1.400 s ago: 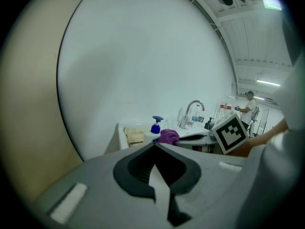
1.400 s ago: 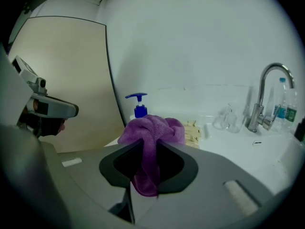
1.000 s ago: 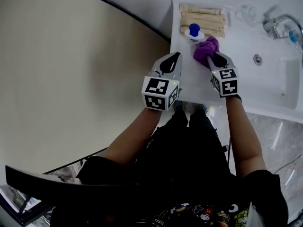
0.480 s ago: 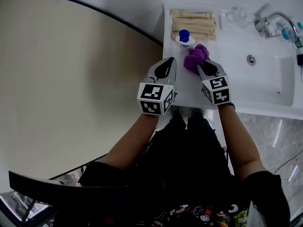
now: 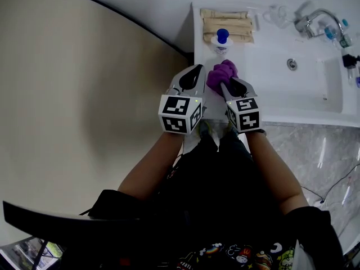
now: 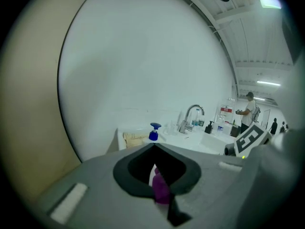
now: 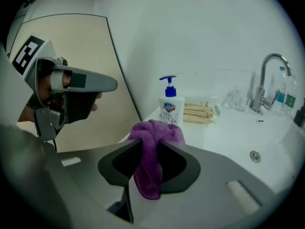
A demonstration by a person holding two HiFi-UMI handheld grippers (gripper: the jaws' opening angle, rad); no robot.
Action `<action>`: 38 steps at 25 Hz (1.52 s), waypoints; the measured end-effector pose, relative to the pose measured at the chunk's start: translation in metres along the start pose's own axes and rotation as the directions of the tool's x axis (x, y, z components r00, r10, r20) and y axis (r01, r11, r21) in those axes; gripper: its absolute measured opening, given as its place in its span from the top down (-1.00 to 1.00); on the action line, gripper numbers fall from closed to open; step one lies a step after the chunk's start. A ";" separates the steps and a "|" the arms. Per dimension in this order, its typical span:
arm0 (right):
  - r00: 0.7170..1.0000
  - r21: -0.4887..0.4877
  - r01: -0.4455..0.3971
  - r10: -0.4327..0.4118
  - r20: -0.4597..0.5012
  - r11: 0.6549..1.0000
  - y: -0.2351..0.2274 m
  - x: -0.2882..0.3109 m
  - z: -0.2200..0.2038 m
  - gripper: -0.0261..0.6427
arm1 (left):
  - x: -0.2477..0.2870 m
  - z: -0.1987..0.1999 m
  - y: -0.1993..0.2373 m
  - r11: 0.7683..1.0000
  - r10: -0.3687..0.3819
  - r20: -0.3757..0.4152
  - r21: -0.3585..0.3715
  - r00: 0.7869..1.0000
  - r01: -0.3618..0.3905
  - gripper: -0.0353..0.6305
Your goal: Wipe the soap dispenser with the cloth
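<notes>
Near the sink counter's left edge, the purple cloth is being pinched by the right gripper, whose jaws have just been opening. If the grip is loosened further, the cloth could be dropped short of the soap dispenser at the back left corner. The left gripper is being carried closed and empty.

part of cloth hidden under right gripper, distant person blurred, dark bottle cropped at edge

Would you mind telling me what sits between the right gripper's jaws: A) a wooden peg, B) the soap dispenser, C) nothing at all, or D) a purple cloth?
D: the purple cloth hangs bunched between the jaws of the right gripper, touching both, though they have just been opening a little.
</notes>
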State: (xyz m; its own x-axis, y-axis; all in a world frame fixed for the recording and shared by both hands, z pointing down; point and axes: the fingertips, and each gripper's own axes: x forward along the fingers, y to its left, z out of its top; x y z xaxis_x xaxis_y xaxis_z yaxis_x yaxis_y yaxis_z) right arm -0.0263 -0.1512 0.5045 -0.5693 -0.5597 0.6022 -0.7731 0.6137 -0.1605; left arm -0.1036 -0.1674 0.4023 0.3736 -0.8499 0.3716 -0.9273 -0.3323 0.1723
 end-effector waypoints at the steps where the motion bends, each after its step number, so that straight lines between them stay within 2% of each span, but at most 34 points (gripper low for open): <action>1: 1.000 0.004 0.007 -0.007 -0.005 1.000 0.004 0.000 -0.003 0.51 | -0.004 -0.002 0.002 1.000 -0.004 -0.002 -0.001 1.000 0.004 0.89; 9: 0.996 0.025 0.083 -0.084 0.025 0.996 0.016 -0.014 -0.005 0.49 | -0.026 -0.012 0.002 0.998 -0.061 0.000 -0.003 0.998 0.061 0.89; 12: 0.986 0.025 0.134 -0.135 0.092 0.991 0.015 -0.034 0.014 0.65 | -0.031 -0.008 -0.004 0.996 -0.085 0.003 -0.003 0.996 0.085 0.89; 17: 0.951 -0.005 0.202 -0.194 0.240 0.979 0.019 -0.081 0.048 0.83 | -0.035 -0.008 -0.024 0.993 -0.117 0.038 0.006 0.992 0.117 0.89; 21: 0.909 -0.038 0.252 -0.222 0.354 0.967 0.015 -0.121 0.081 0.85 | -0.042 0.013 -0.049 0.991 -0.135 0.096 0.023 0.986 0.133 0.89; 25: 0.872 -0.058 0.244 -0.193 0.450 0.968 0.012 -0.162 0.109 0.85 | -0.056 0.049 -0.081 0.990 -0.133 0.177 0.063 0.975 0.124 0.89; 28: 0.859 -0.075 0.221 -0.157 0.488 0.972 0.010 -0.180 0.115 0.85 | -0.065 0.061 -0.097 0.994 -0.105 0.231 0.068 0.967 0.091 0.89; 32: 0.853 -0.094 0.197 -0.123 0.507 0.976 0.006 -0.196 0.113 0.85 | -0.076 0.057 -0.111 0.997 -0.060 0.253 0.067 0.966 0.045 0.89; 38: 0.861 -0.105 0.163 -0.089 0.501 0.981 0.000 -0.204 0.108 0.85 | -0.086 0.055 -0.115 0.998 0.005 0.254 0.057 0.967 -0.020 0.89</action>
State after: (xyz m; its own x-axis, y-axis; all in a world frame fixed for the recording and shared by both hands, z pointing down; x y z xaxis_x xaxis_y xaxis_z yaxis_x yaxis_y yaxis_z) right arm 0.0592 -0.0974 0.2972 -0.5614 -0.8154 0.1410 -0.8216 0.5696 0.0227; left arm -0.0301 -0.0780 0.3001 0.3509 -0.9276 0.1281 -0.9344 -0.3379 0.1128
